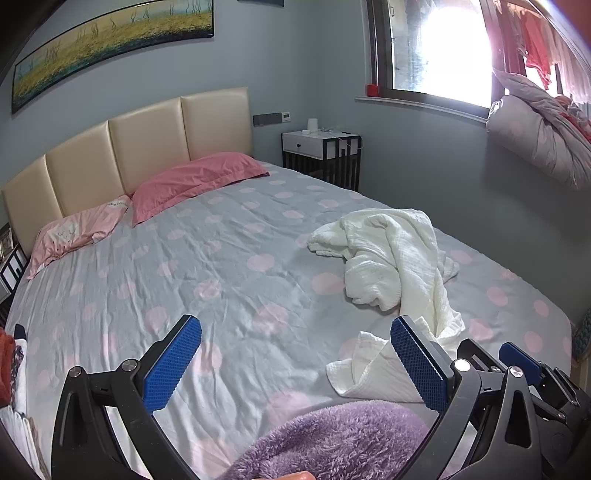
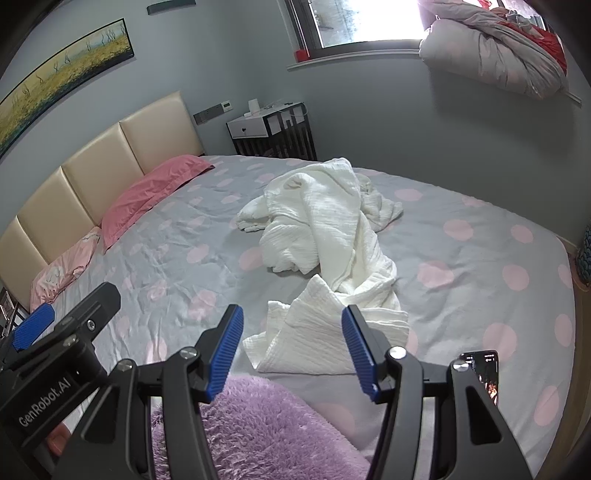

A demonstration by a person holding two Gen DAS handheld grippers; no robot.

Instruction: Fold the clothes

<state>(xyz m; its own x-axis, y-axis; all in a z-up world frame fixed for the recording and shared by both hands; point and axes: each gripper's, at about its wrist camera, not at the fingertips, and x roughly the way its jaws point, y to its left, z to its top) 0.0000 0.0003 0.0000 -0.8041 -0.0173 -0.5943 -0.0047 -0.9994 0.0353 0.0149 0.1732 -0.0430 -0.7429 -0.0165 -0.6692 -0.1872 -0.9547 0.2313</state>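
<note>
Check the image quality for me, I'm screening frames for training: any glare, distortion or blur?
Left wrist view: the window is blown out white, and the headboard bows with fisheye distortion. Right wrist view: milder glare at the window, dark vignetted corners, and the white garment stays sharp.

Bright daylight pours in through the window (image 1: 439, 48) on the far right and glares white there. The bed (image 1: 221, 258) is softly lit, with pale shadows. Both pictures bend round at the edges, with dark corners. Most things look sharp.
</note>
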